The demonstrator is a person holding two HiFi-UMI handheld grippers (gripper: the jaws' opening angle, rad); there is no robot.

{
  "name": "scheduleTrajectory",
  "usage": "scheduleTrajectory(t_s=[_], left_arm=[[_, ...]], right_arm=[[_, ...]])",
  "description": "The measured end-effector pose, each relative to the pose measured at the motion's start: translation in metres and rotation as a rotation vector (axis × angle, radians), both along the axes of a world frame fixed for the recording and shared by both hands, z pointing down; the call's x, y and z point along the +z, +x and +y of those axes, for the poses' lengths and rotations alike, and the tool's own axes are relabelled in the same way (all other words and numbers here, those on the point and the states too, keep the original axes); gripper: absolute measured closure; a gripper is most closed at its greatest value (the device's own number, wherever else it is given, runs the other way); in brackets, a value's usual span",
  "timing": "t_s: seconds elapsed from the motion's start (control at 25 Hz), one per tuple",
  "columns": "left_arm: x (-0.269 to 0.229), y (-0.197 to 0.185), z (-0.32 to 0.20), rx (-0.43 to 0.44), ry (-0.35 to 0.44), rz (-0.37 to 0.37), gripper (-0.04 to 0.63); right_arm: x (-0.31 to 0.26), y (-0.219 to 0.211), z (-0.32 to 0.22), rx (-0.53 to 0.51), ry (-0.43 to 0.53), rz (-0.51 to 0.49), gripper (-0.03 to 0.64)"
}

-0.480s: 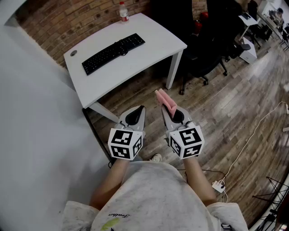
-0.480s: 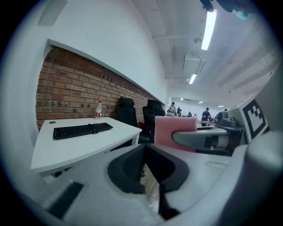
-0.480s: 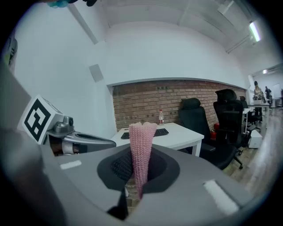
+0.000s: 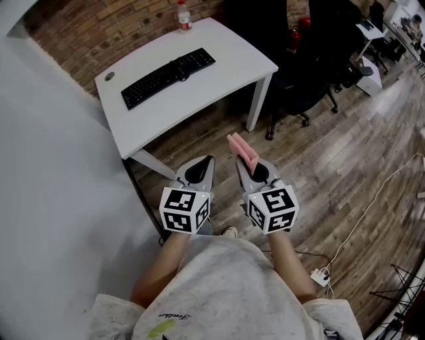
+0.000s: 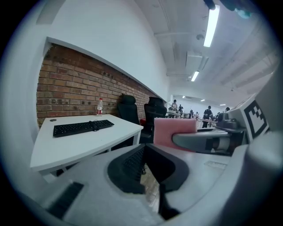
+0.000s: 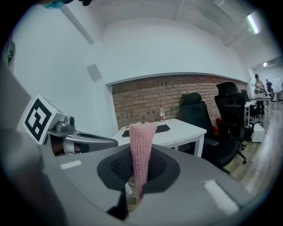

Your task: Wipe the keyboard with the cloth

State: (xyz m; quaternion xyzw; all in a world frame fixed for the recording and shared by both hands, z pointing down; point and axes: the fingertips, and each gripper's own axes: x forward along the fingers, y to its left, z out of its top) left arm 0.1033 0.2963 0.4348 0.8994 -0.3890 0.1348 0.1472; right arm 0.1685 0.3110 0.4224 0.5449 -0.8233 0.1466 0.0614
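A black keyboard [image 4: 169, 76] lies on the white desk [image 4: 199, 93], well ahead of both grippers; it also shows as the keyboard [image 5: 82, 127] in the left gripper view and the keyboard [image 6: 146, 129] in the right one. My right gripper [image 4: 240, 159] is shut on a folded pink cloth [image 4: 242, 150], which sticks up from the jaws as the cloth [image 6: 141, 153]. My left gripper [image 4: 208, 161] is shut with nothing in it, held beside the right one above the wooden floor. The cloth [image 5: 174, 132] also appears to the left gripper's right.
A plastic bottle [image 4: 182, 16] stands at the desk's far edge, and a small round grommet [image 4: 109, 76] sits near its left corner. Black office chairs [image 4: 302, 86] stand right of the desk. A white wall [image 4: 46, 199] runs along the left. A cable and power strip [image 4: 319, 273] lie on the floor.
The view has shifted very slightly; both grippers hold the same pose and the cloth stays in the right one.
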Motion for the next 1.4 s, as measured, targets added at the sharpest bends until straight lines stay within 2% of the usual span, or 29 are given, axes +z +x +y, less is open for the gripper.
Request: scheduleTrajectory(t_s=[0.28, 0.6, 1.0, 1.4], left_arm=[[0.008, -0.007, -0.036, -0.021, -0.015, 0.011, 0.598], [0.009, -0.018, -0.113, -0.034, -0.024, 0.026, 0.598], [0.013, -0.055, -0.209, -0.075, -0.07, 0.033, 0.598], [0.016, -0.097, -0.275, -0.132, -0.101, 0.052, 0.598]], right_arm=[[0.009, -0.008, -0.035, -0.023, -0.018, 0.006, 0.592], [0.013, -0.02, -0.11, -0.044, -0.041, 0.028, 0.592], [0.014, -0.052, -0.21, -0.078, -0.086, 0.035, 0.592], [0.014, -0.098, -0.281, -0.156, -0.127, 0.051, 0.592]])
